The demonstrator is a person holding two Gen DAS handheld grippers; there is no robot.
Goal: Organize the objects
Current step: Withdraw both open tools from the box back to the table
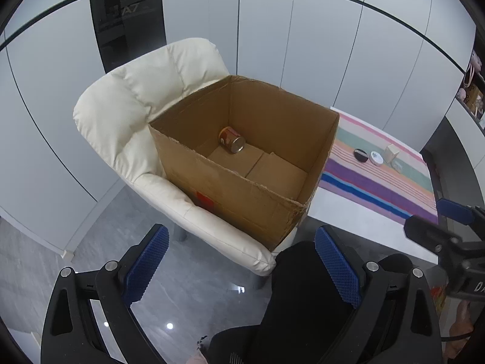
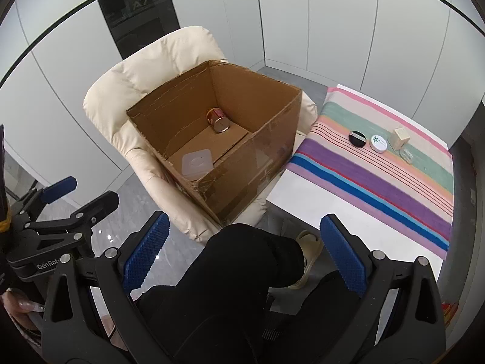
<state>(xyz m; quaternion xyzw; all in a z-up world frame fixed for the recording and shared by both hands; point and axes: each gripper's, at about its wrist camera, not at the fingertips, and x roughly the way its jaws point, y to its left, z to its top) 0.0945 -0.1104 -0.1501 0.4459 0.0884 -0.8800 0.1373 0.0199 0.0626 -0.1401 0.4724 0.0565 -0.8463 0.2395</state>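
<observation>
An open cardboard box (image 1: 230, 194) (image 2: 242, 170) rests on a cream armchair (image 1: 121, 115) (image 2: 121, 91). Inside it a red tin can (image 1: 232, 140) (image 2: 217, 120) lies on its side, and a white square container (image 2: 197, 163) sits near the front wall. On a striped cloth (image 1: 379, 182) (image 2: 379, 170) to the right lie a black round compact (image 1: 360, 155) (image 2: 357, 138), a white round tin (image 1: 376, 157) (image 2: 378, 143), a small beige box (image 1: 391, 152) (image 2: 399, 139) and a clear case (image 2: 407, 155). My left gripper (image 1: 242, 261) and right gripper (image 2: 244, 253) both hang open and empty, short of the box.
The cloth covers a white table (image 1: 348, 221) (image 2: 333, 212) right of the chair. A person's black-clad legs (image 1: 303, 297) (image 2: 236, 288) and a sandal (image 2: 309, 251) sit below the grippers. Grey floor (image 1: 188, 288) lies in front; white wall panels (image 1: 303, 30) stand behind.
</observation>
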